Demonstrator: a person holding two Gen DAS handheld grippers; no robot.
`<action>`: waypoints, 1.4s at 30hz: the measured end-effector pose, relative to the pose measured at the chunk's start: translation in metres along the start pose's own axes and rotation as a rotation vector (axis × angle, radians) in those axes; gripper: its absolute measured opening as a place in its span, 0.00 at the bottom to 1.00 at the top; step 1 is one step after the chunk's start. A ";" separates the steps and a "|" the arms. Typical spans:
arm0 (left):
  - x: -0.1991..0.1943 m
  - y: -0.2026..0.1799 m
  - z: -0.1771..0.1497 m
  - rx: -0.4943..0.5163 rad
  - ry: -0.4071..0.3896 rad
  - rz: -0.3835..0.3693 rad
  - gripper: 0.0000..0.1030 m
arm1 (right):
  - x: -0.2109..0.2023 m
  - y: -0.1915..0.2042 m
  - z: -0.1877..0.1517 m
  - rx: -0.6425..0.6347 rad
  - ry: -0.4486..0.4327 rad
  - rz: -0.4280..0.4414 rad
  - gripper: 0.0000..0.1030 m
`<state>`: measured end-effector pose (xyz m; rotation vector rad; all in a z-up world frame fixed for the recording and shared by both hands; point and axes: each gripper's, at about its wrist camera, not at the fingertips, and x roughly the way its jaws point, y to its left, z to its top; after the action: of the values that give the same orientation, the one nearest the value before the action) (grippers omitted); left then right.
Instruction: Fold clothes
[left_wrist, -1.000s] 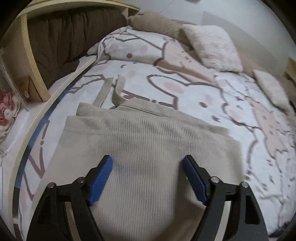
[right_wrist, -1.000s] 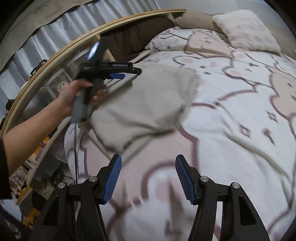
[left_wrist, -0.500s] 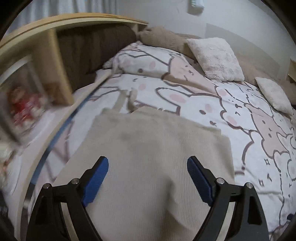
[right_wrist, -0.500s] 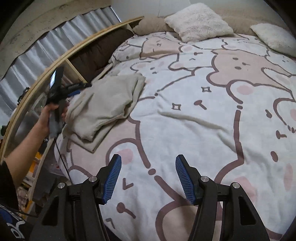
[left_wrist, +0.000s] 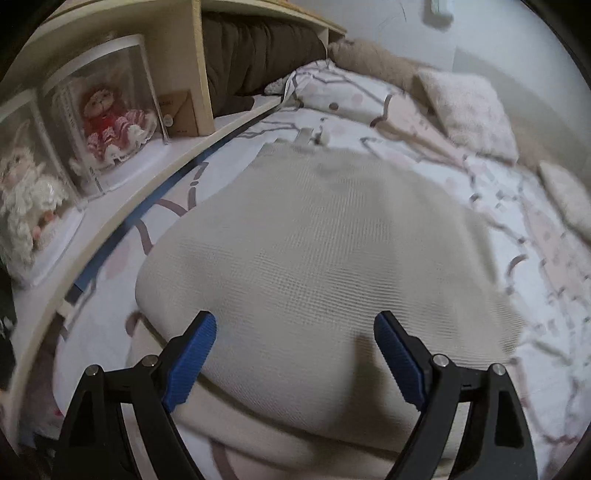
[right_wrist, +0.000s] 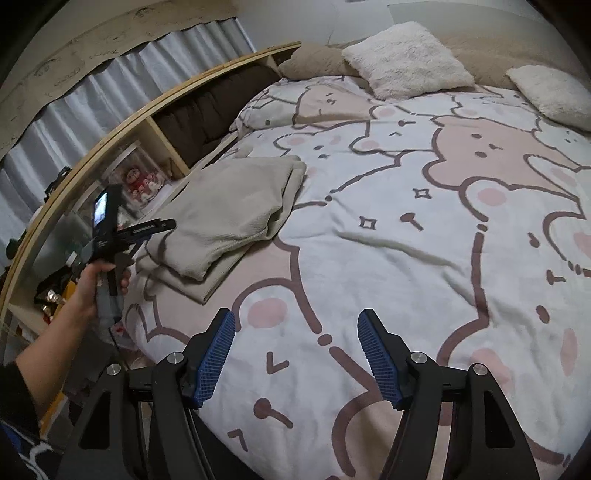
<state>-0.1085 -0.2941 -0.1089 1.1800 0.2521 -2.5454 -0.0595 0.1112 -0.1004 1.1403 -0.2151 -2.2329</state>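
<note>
Both your tongs, left gripper (left_wrist: 291, 354) and right gripper (right_wrist: 295, 354), are open and empty; a careless nudge could undo the folded beige knit garment (right_wrist: 229, 214).

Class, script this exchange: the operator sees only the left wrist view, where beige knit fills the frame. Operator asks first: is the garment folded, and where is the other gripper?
Observer: Folded, yes. The right wrist view shows the beige garment as a layered stack near the bed's left edge.
Operator: And the right gripper?
Observer: The right gripper is open over bare duvet, well away from the garment.
Operator: Is mine touching cloth?
Observer: No; the left gripper is at the stack's edge, apart from it.
</note>
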 end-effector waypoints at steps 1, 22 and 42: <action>-0.009 -0.003 -0.002 -0.005 -0.012 -0.006 0.85 | -0.003 0.001 0.001 0.011 -0.006 -0.014 0.80; -0.173 -0.097 -0.063 0.017 -0.196 -0.125 1.00 | -0.064 0.010 0.005 -0.039 -0.140 -0.109 0.95; -0.232 -0.148 -0.110 0.180 -0.224 -0.242 1.00 | -0.156 -0.005 -0.017 0.004 -0.308 -0.267 0.96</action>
<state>0.0566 -0.0742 0.0018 0.9613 0.1204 -2.9375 0.0199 0.2095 -0.0072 0.8618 -0.2017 -2.6431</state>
